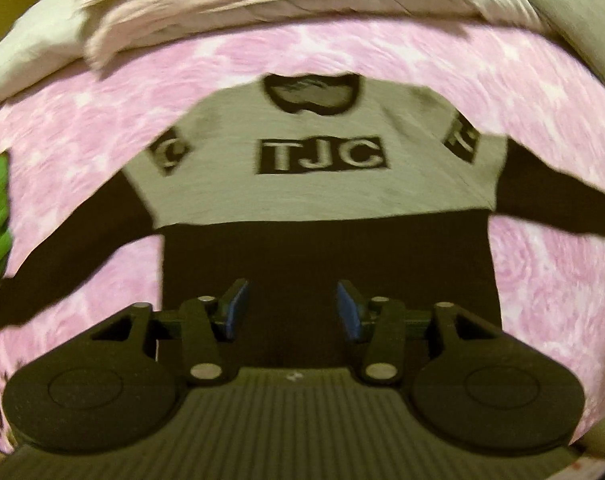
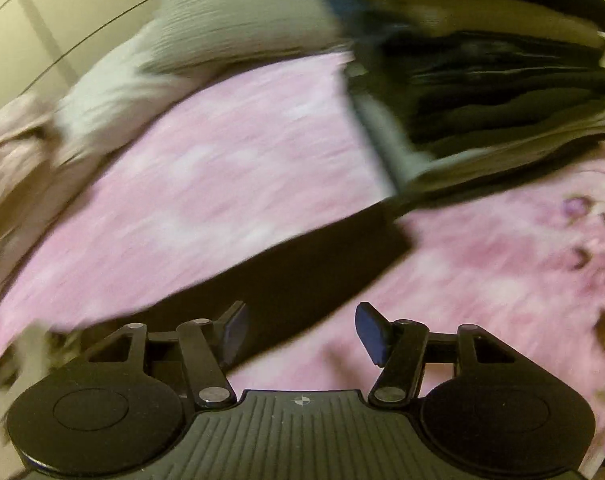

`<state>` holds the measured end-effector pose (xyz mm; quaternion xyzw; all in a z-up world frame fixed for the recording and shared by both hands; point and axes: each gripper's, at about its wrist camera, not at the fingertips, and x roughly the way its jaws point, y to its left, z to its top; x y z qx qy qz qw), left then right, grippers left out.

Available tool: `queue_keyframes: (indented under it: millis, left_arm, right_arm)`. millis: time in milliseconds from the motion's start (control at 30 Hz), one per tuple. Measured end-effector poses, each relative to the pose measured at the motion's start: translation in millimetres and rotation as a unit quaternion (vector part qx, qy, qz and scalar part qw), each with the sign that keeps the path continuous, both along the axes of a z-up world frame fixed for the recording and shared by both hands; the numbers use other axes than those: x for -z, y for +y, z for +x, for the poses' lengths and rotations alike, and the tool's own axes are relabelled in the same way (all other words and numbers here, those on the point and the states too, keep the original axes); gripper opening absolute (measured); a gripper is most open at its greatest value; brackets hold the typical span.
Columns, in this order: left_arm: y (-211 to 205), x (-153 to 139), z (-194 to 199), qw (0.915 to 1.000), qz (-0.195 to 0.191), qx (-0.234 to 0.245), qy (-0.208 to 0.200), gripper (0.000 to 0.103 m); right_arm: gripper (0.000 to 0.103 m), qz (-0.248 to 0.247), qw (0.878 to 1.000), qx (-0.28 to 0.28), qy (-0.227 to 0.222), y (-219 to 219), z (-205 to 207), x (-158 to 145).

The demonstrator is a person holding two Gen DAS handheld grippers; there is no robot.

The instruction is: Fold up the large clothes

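Where it lies flat, sweatshirt [image 1: 314,184] – grey chest, black sleeves spread

Left wrist view: above the sweater's [image 1: 322,184] hem, facing its collar. Right wrist view: low, close over one black sleeve [image 2: 302,264], facing a folded stack [image 2: 502,96]. Shared: sweater, pink bedspread [image 1: 382,56].

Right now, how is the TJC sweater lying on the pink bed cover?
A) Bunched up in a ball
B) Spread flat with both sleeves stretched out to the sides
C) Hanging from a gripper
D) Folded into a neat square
B: in the left wrist view the sweater lies flat on the pink bed cover, its black sleeves out to either side, and the open left gripper holds nothing.
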<state>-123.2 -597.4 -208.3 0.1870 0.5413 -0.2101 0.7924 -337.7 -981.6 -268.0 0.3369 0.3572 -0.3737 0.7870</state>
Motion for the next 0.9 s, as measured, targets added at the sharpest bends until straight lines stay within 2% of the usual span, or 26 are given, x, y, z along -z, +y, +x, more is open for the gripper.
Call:
queue_keyframes:
  millis: [133,167,300,400,433,567,700,900]
  left_arm:
    - [44,-19,7,0.9992,-0.032,-0.025,0.001,0.054]
    - [54,-22,10,0.9989,-0.039,-0.027,0.001,0.058]
    - [101,-37,22,0.9968,-0.074,-0.030,-0.002,0.062]
    - [136,-51,29,0.9950,-0.093,-0.035,-0.009,0.078]
    - [147,-56,31,0.9949,-0.095,-0.032,-0.010,0.086]
    - [184,-69,34,0.9960,-0.087,-0.012,-0.016,0.093]
    - [214,-74,25,0.9963,-0.080,-0.005,-0.029,0.097]
    - [241,-67,-4,0.9969,-0.069,-0.020,-0.032,0.099]
  right_arm:
    - [0.059,0.015,0.998,-0.055,-0.015,64,14,-31]
    - [0.062,0.015,0.997,-0.066,-0.020,81,15,-41]
    - [0.072,0.016,0.993,-0.116,-0.017,141,37,-72]
    - [0.076,-0.001,0.987,-0.161,0.006,195,46,-97]
    - [0.077,-0.007,0.985,-0.174,0.017,211,50,-105]
    - [0.079,-0.015,0.977,-0.208,0.038,264,62,-128]
    - [0.081,-0.020,0.965,-0.254,0.059,302,77,-142]
    - [0.082,-0.022,0.938,-0.330,0.105,337,78,-135]
